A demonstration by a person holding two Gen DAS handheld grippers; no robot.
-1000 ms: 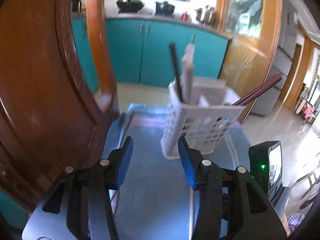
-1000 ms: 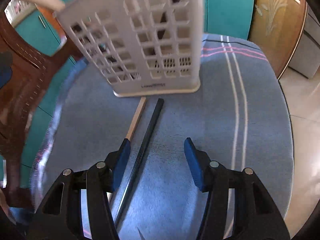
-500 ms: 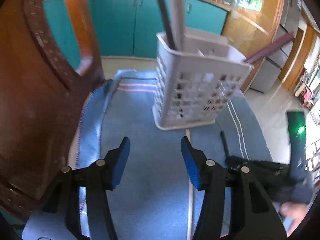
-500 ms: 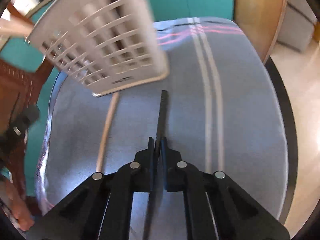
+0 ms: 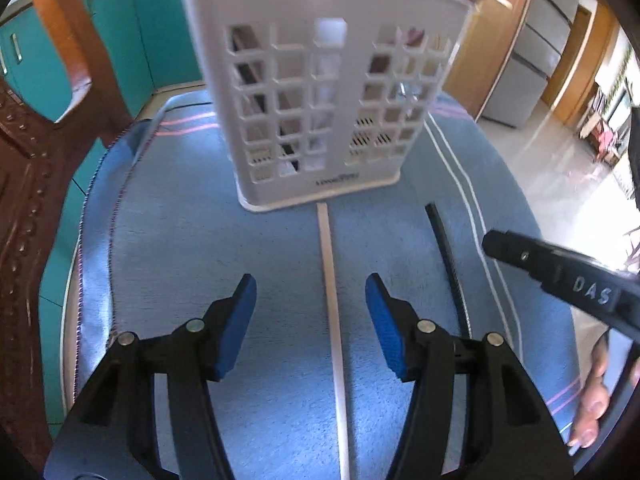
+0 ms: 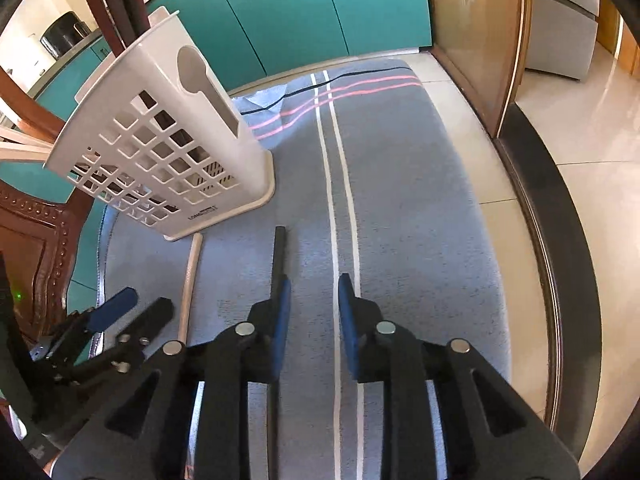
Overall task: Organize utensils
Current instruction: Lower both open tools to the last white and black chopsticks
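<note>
Left gripper (image 5: 310, 292) gapes wide astride the pale chopstick (image 5: 331, 300); right gripper (image 6: 311, 294) (half-open, empty) flanks the black chopstick (image 6: 279, 256).

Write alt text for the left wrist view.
Open left tongs straddle a pale cream chopstick lying on blue striped cloth, pointing at a white perforated plastic utensil basket. A black chopstick lies to its right, beside the right tongs.

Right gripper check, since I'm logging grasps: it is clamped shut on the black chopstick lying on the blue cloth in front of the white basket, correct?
Not quite. The right wrist view shows the right gripper open, with the black chopstick beside its left finger, not clamped. The chopstick does lie on the blue cloth in front of the white basket.
</note>
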